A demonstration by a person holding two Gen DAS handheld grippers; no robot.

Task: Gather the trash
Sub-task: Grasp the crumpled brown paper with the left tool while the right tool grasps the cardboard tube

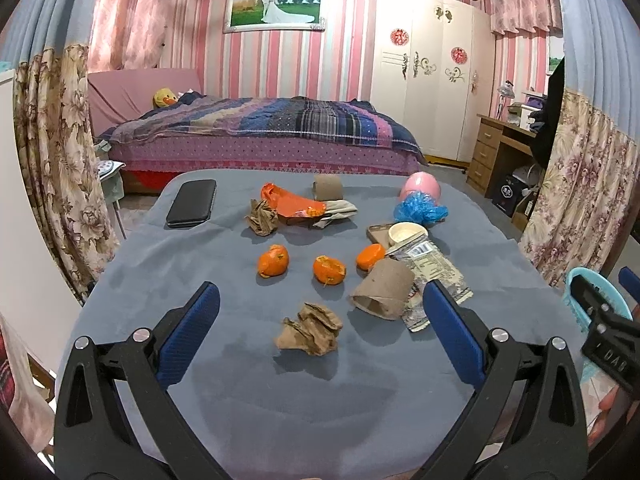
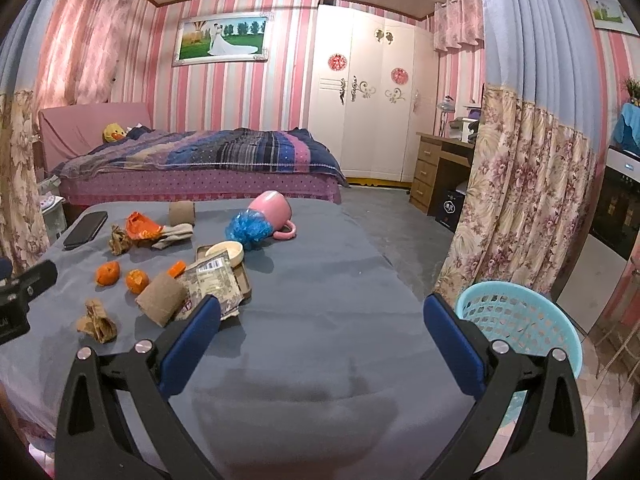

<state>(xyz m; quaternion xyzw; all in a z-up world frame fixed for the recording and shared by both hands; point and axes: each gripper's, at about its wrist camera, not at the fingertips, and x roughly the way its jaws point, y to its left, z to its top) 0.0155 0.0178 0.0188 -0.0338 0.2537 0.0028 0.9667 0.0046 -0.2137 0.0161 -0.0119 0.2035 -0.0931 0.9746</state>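
Trash lies scattered on a grey-blue table (image 1: 320, 392). A crumpled brown paper (image 1: 310, 329) rests just ahead of my left gripper (image 1: 320, 300), which is open and empty. Beyond it lie a cardboard tube (image 1: 382, 288), a silver wrapper (image 1: 430, 276), three orange peels (image 1: 273, 261), another brown paper wad (image 1: 262, 218), an orange wrapper (image 1: 290, 204) and a blue plastic bag (image 1: 420, 210). My right gripper (image 2: 322, 310) is open over the bare table (image 2: 320, 300), right of the trash. A light blue basket (image 2: 520, 320) stands off the table's right edge.
A black phone (image 1: 192, 203) lies far left on the table. A pink mug (image 2: 274, 210) lies tipped at the back, with a small cream bowl (image 2: 226, 252) on a flat tin. Behind stand a bed (image 1: 260, 132), a white wardrobe (image 1: 428, 80) and floral curtains on both sides.
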